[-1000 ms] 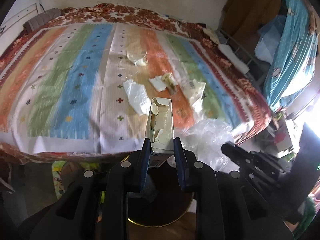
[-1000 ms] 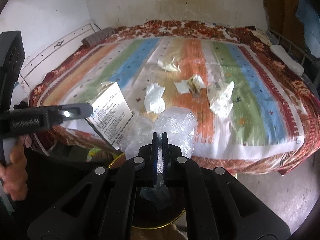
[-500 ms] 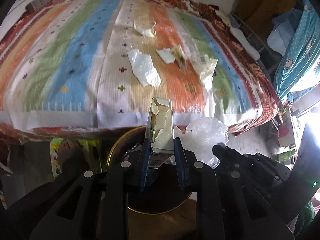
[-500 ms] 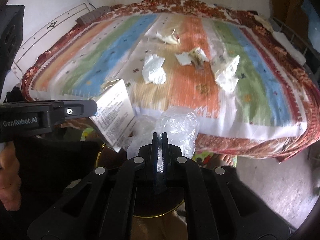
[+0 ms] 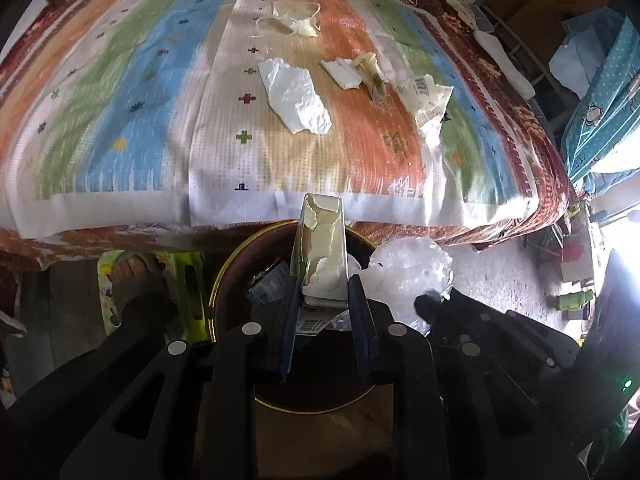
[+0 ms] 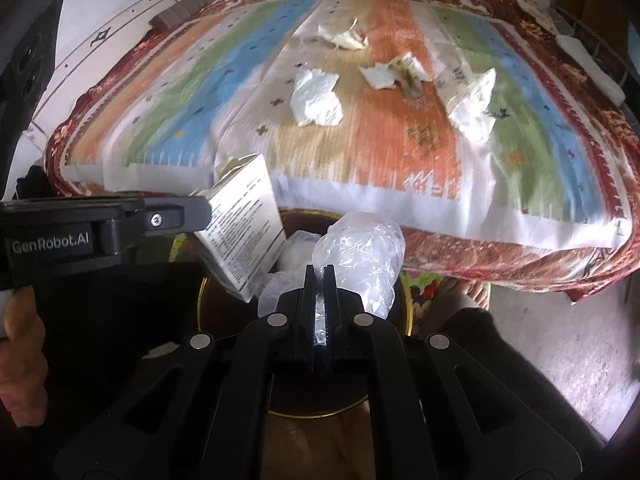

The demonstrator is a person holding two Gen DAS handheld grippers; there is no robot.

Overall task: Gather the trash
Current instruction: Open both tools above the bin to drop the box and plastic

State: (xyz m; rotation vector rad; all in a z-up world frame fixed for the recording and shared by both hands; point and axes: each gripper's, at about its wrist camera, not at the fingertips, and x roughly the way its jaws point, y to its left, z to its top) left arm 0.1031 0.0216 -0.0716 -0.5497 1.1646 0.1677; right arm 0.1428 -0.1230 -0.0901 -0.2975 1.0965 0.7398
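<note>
While both hands hover over the round bin [image 5: 224, 280] by the near edge of the bed [image 5: 120, 208], the left gripper [image 5: 322, 312] has its jaws tight on a torn box [image 5: 324, 248] and the right gripper [image 6: 319, 300] pinches a clear plastic bag [image 6: 360, 256]. I think this is the drop step. Next, the jaws should let go so both fall in, then go for the paper scraps [image 5: 296, 96] in the middle of the bed.

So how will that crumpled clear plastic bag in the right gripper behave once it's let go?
Probably floppy and very light: the clear plastic bag is thin and crinkled, bulging past the right gripper. It may spring open, drift down slowly, and perhaps catch on the bin's rim.
</note>
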